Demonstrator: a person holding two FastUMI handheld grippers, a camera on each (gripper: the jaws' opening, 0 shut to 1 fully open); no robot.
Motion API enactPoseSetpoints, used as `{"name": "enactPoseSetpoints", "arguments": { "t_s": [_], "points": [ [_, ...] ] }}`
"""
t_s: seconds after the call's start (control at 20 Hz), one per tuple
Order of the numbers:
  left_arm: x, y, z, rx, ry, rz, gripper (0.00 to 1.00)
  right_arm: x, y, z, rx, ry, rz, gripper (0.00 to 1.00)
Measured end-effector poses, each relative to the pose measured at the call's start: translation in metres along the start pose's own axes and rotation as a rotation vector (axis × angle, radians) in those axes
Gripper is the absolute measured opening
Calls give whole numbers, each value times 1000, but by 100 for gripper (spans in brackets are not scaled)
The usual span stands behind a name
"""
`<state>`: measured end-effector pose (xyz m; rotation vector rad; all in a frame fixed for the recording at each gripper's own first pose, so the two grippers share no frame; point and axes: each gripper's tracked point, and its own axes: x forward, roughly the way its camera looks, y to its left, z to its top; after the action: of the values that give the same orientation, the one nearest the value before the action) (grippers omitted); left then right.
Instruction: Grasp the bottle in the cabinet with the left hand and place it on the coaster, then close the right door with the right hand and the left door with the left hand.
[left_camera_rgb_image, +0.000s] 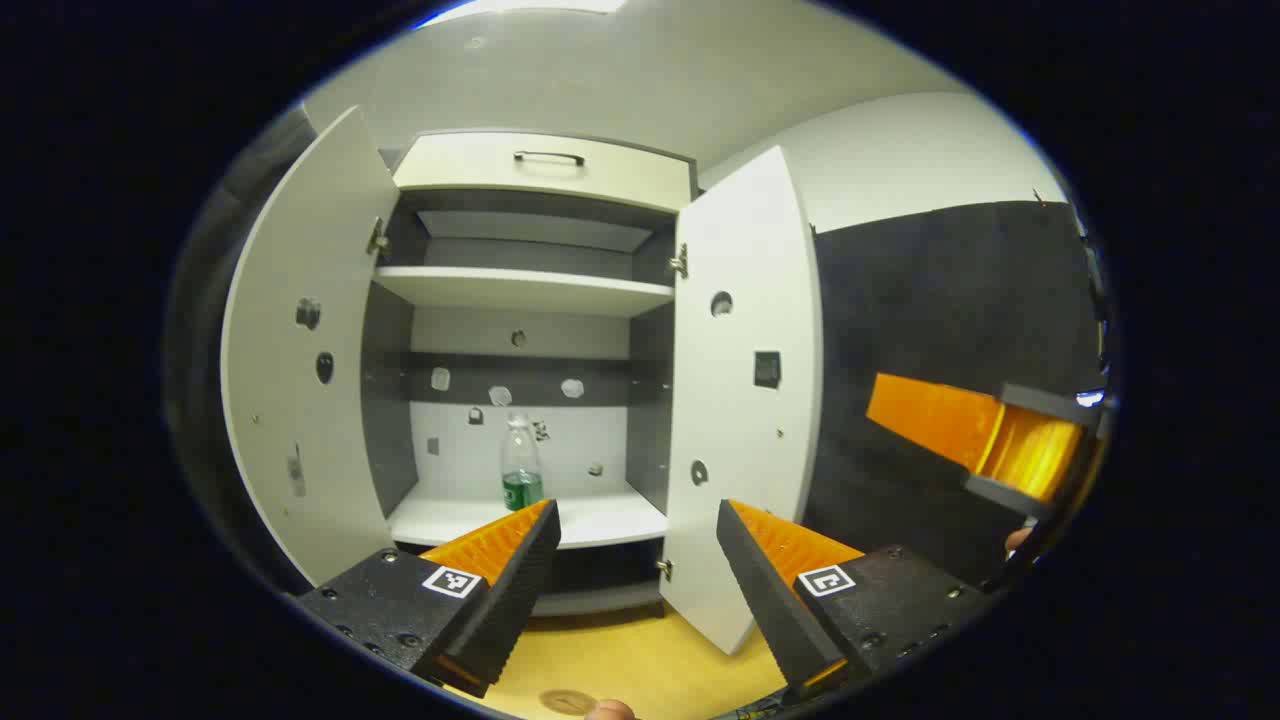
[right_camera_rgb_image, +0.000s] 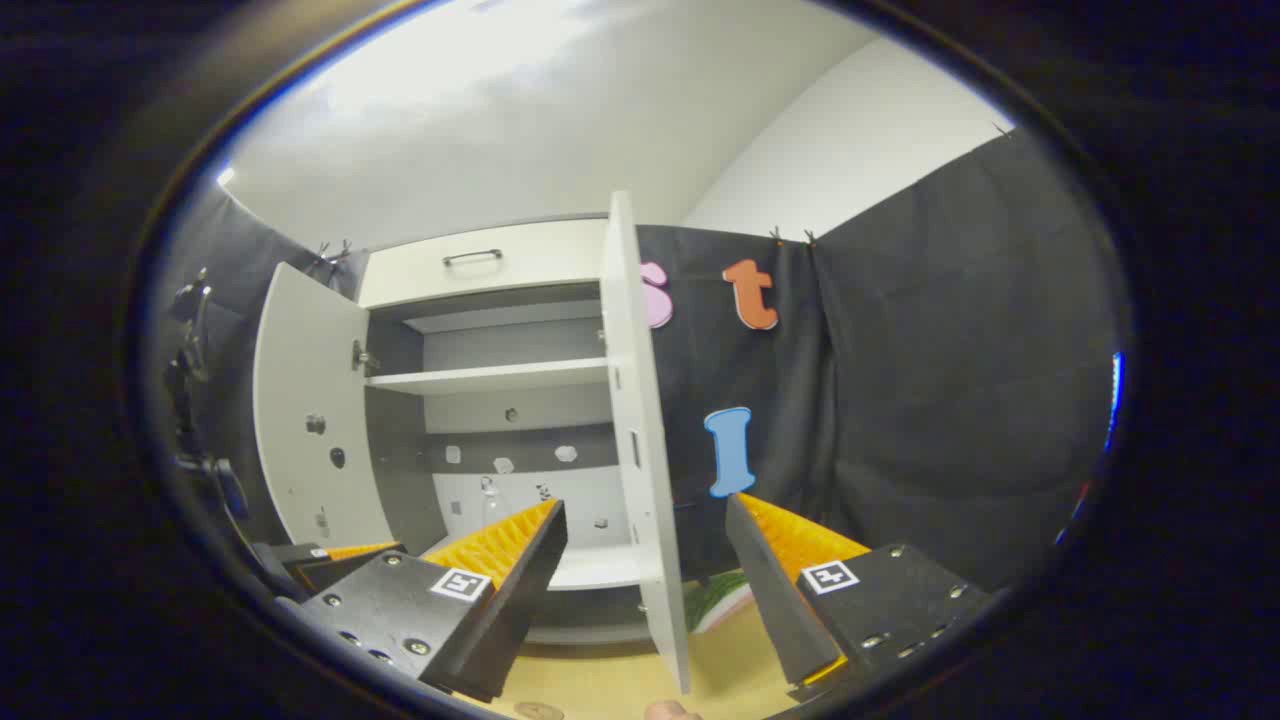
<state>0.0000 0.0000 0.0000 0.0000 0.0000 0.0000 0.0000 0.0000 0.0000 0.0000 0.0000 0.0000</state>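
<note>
Left gripper view looks along the left gripper (left_camera_rgb_image: 634, 560), whose two ribbed, wedge-shaped fingers stand spread wide with nothing between them. Just under the fingertips lies pale wooden tabletop (left_camera_rgb_image: 640, 655), smooth and matte, and at its near edge sits a small round disc, most likely the coaster (left_camera_rgb_image: 566, 701), below and a little left of the gap.

Ahead of the fingers, beyond the table edge, stands the open cabinet (left_camera_rgb_image: 530, 290), flat white boards with dark inner panels. The bottle (left_camera_rgb_image: 521, 466) stands upright on its bottom shelf (left_camera_rgb_image: 600, 520), straight ahead and slightly left of the gap's centre line, just above the left finger's tip in the picture. It is clear plastic, slim and round, with a green label band low on its body; its long axis is vertical, so the open fingers would meet it from either side. My judgement is that the left gripper needs to go forward and a touch left to bracket it.

The left door (left_camera_rgb_image: 305, 350) swings out to the left of the fingers, the right door (left_camera_rgb_image: 745, 390) to their right, nearer and edge-forward.

Right gripper view shows the right gripper (right_camera_rgb_image: 645, 560), fingers likewise parted and empty. The right door (right_camera_rgb_image: 640, 440) stands edge-on almost between them, close ahead, a thin hard slab. The bottle (right_camera_rgb_image: 490, 500) is faint, farther in and left, so the left gripper seems better lined up with it.
</note>
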Motion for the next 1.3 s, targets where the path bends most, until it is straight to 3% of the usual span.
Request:
{"name": "enactPoseSetpoints", "arguments": {
  "t_s": [0.35, 0.7, 0.75, 0.8, 1.1, 1.3],
  "points": [
    [6, 52, 31, -25, -50, 83, 99, 10, 62, 18, -49, -17, 105, 97],
    [6, 85, 43, -10, -62, 180, 99, 25, 83, 4, -65, 1, 190, 97],
    [6, 87, 42, -17, -59, 190, 99, 27, 85, 3, -73, 4, 200, 93],
    [7, 88, 40, -23, -56, 197, 99, 28, 88, 0, -76, 12, 208, 97],
    [32, 91, 27, -27, -21, 192, 99, 42, 71, -11, -114, 30, 180, 97],
    [81, 103, 12, -14, -1, 208, 99, 47, 53, -14, -139, 33, 138, 97]
  ]
}}
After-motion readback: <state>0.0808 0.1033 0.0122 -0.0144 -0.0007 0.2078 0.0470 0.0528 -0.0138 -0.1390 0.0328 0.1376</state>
